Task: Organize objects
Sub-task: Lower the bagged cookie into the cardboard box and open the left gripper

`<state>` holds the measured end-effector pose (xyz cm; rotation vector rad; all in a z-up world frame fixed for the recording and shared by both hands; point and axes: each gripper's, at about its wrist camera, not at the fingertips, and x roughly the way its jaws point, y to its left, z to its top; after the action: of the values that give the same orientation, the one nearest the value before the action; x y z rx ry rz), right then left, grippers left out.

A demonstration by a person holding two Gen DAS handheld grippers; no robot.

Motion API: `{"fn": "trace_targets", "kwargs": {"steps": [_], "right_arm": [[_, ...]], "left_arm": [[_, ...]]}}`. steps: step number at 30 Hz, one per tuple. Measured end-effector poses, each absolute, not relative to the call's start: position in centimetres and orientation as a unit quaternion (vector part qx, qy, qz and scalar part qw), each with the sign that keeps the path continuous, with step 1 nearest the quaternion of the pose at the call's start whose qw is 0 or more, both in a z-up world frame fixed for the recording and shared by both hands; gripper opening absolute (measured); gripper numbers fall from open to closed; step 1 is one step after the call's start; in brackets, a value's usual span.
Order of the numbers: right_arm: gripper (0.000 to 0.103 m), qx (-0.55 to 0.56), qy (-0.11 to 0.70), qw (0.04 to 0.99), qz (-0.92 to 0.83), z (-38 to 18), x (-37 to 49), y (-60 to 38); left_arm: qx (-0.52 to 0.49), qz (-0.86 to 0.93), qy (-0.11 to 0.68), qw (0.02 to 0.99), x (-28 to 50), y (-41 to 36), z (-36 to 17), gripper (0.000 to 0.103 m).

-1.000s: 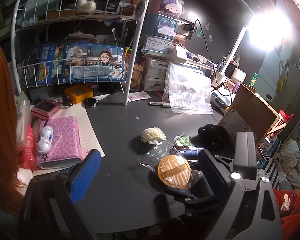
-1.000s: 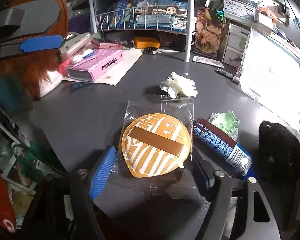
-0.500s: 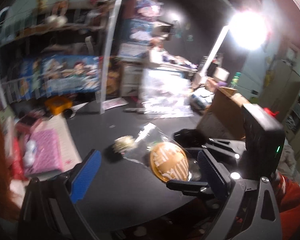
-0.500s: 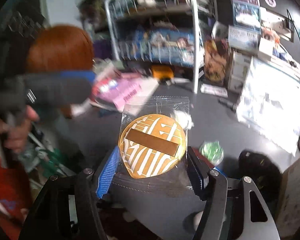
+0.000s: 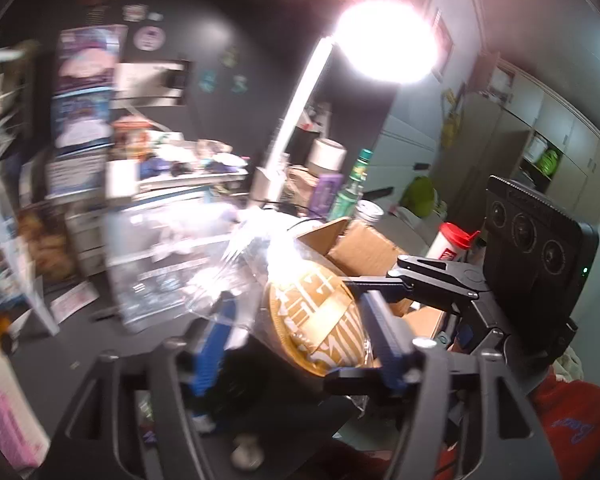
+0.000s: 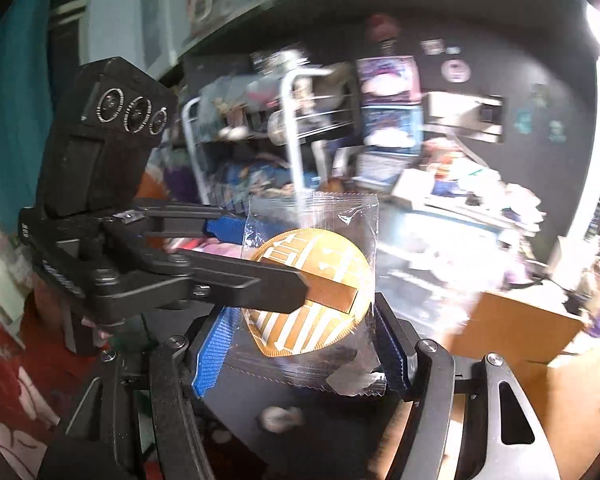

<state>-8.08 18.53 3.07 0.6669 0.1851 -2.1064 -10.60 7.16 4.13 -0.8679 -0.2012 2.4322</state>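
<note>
Gripping wrapped gold badge (image 6: 314,294) between right tool (image 6: 306,354) pads

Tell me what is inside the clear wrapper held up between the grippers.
The clear wrapper holds a gold disc with white markings and a plain brown band. The left gripper's finger covers the disc's left edge; its back is unseen.

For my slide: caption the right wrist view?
Right tongs grip a clear-wrapped round gold badge; left tongs straddle it.
</note>
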Motion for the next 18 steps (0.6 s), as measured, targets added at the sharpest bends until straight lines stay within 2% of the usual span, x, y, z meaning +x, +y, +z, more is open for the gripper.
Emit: {"fn": "trace_targets", "kwargs": {"steps": [4, 14, 15, 16, 18], "right_arm": [[0.062, 0.285, 0.062, 0.416, -0.861, 3.0, -9.8, 22.2], [0.062, 0.337, 0.051, 0.372, -0.864, 1.3, -12.8, 27.0], [0.064, 0.34, 0.053, 0.367, -0.864, 1.2, -12.9, 27.1], [0.075, 0.343, 0.056, 0.359, -0.866, 1.0, -12.9, 27.2], [0.087, 0.341, 0.06, 0.342, -0.873, 0.8, -13.0, 27.4]], "left_arm": [[-0.337, 0.892, -0.062, 0.296, -13.7, 11.2, 4.3, 0.045], [-0.384, 0.865, -0.041, 0.322, -17.8, 16.8, 2.3, 0.045], [-0.382, 0.866, -0.033, 0.321, -17.9, 17.1, 2.1, 0.053], [-0.384, 0.866, -0.023, 0.319, -17.9, 17.4, 2.0, 0.071], [-0.367, 0.876, -0.015, 0.312, -17.5, 17.2, 2.5, 0.086]]}}
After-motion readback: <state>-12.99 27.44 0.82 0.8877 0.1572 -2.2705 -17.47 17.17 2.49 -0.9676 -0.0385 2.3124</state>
